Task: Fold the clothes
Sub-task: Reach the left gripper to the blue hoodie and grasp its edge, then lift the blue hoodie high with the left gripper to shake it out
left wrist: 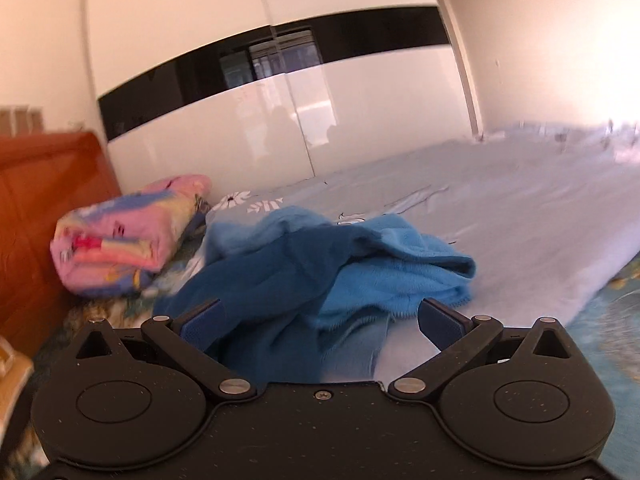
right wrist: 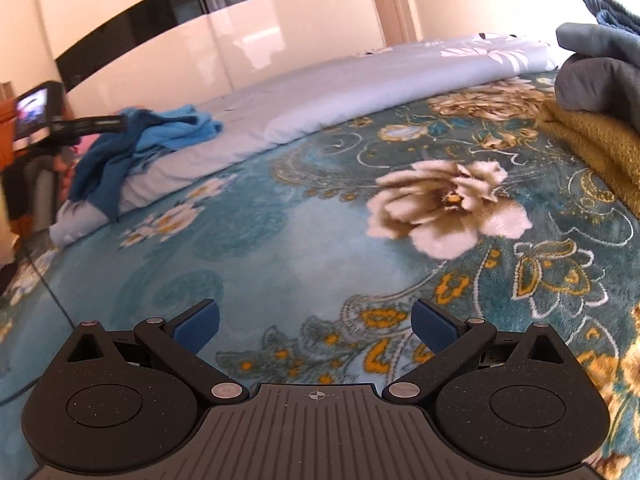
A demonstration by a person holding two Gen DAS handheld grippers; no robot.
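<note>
A crumpled blue fleece garment (left wrist: 320,264) lies on the pale blue quilt (left wrist: 500,216), dark blue on the left and light blue on the right. My left gripper (left wrist: 318,324) is open, its jaws wide on either side of the garment's near edge, not gripping it. The garment also shows far left in the right wrist view (right wrist: 132,140). My right gripper (right wrist: 316,328) is open and empty, low over the teal floral blanket (right wrist: 280,240).
A folded pink patterned blanket (left wrist: 128,232) lies by the wooden headboard (left wrist: 44,208). A stack of folded clothes, mustard and grey (right wrist: 596,92), sits at the right. A white wardrobe with a black band (left wrist: 280,100) stands behind the bed.
</note>
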